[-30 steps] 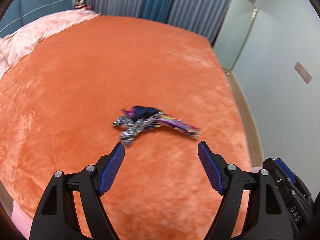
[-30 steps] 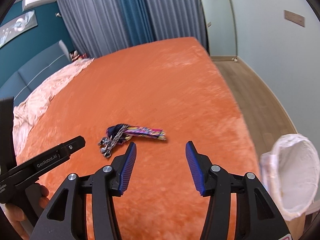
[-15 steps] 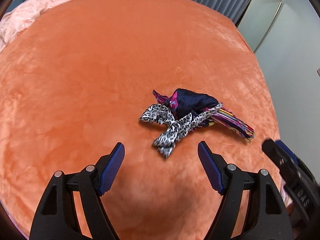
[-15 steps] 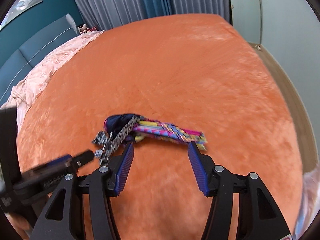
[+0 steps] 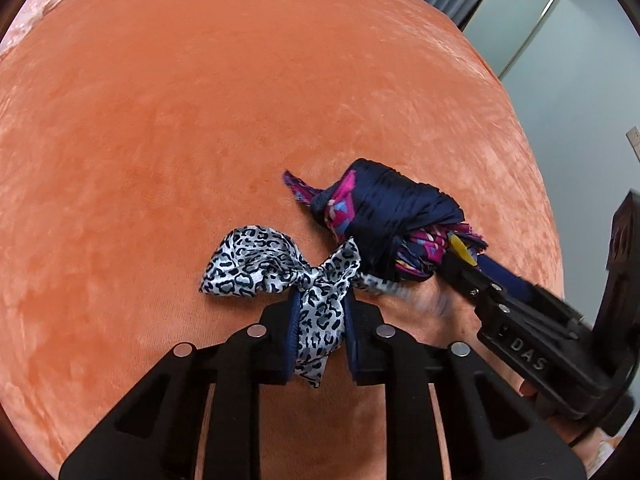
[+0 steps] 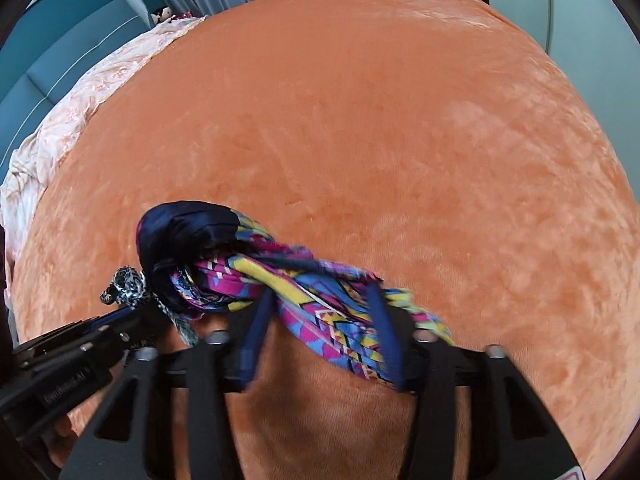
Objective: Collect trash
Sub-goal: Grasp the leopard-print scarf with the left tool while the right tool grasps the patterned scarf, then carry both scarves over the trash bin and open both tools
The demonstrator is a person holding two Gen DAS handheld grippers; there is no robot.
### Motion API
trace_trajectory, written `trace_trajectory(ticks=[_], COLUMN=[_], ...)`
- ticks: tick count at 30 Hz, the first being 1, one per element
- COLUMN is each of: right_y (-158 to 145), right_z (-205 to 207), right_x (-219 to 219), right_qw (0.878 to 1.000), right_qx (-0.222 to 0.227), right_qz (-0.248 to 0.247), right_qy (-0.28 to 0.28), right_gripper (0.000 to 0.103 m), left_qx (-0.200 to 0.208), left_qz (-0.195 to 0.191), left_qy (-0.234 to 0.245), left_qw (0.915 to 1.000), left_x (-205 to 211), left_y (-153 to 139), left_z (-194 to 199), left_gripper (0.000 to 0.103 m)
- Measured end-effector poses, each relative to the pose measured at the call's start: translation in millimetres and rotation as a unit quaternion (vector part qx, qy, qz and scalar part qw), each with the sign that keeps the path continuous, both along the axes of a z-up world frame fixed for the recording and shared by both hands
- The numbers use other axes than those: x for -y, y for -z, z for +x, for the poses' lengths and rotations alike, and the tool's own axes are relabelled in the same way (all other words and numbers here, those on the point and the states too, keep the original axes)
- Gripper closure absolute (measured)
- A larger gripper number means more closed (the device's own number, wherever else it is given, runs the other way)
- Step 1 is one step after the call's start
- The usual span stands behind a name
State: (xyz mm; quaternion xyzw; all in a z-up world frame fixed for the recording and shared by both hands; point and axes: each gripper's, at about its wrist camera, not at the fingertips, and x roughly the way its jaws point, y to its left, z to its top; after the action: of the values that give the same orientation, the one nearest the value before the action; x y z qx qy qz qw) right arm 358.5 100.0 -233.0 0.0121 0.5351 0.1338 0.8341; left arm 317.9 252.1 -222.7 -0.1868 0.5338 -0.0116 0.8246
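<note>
1. The left gripper (image 5: 320, 336) was found pitched steeply down over the orange bed cover (image 5: 200, 120), its black frame filling the lower part of the left wrist view.
2. Its blue fingers (image 5: 294, 336) were seen closing and already pressed against the tail of the leopard-print scarf (image 5: 256, 264), which was clamped between them.
3. The right gripper (image 6: 320, 344) was likewise found pitched steeply down, just beside the left gripper, with a hand partly seen behind each.
4. Its fingers (image 6: 256, 336) were seen closing around the multicoloured scarf (image 6: 320, 304); that band lay between them, but firm pad contact could not be confirmed because of blur.
5. Both scarves were found knotted together in one bundle lying on the bed cover, near its closer edge.
6. Compared with one second earlier, both grippers were recorded lower and much nearer the bundle, which had then lay ahead of widely spread fingers.
7. The white-lined bin noted earlier in the right wrist view was no longer in frame.
</note>
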Motion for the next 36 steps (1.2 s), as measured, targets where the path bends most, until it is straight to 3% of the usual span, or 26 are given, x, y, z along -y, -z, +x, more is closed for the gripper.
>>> trace_trajectory(ticks=[1, 3, 11, 17, 27, 36], right_y=[-0.8, -4.5, -61.0, -105.9, -171.1, -225.2], right_z=[-1.7, -5.6, -40.4, -71.3, -133.1, -188.7], right_x=[1.2, 5.4, 31.8, 67.3, 144.7, 228.3], right_qw=[1.0, 1.0, 0.998, 0.994, 0.983, 0.964], right_qx=[-0.001, -0.008, 0.032, 0.067, 0.133, 0.193], right_qz=[0.003, 0.016, 0.054, 0.069, 0.084, 0.096], right_qy=[0.001, 0.001, 0.02, 0.045, 0.1, 0.158], right_gripper=[0.087, 0.095, 0.097, 0.097, 0.097, 0.097], left_qx=[0.002, 0.006, 0.033, 0.051, 0.086, 0.13], left_qz=[-0.001, 0.007, 0.013, 0.017, 0.016, 0.02], left_qy=[-0.001, -0.004, -0.006, 0.011, 0.067, 0.143], left_qw=[1.0, 0.9999, 0.9993, 0.9985, 0.9939, 0.981], left_x=[-2.4, -2.3, 9.9, 41.2, 121.6, 217.6], left_y=[-1.7, -7.1, -53.0, -89.7, -142.3, -190.6], left_z=[-1.9, -4.7, -29.6, -53.1, -94.1, -122.2], left_gripper=[0.088, 0.088, 0.089, 0.089, 0.089, 0.089])
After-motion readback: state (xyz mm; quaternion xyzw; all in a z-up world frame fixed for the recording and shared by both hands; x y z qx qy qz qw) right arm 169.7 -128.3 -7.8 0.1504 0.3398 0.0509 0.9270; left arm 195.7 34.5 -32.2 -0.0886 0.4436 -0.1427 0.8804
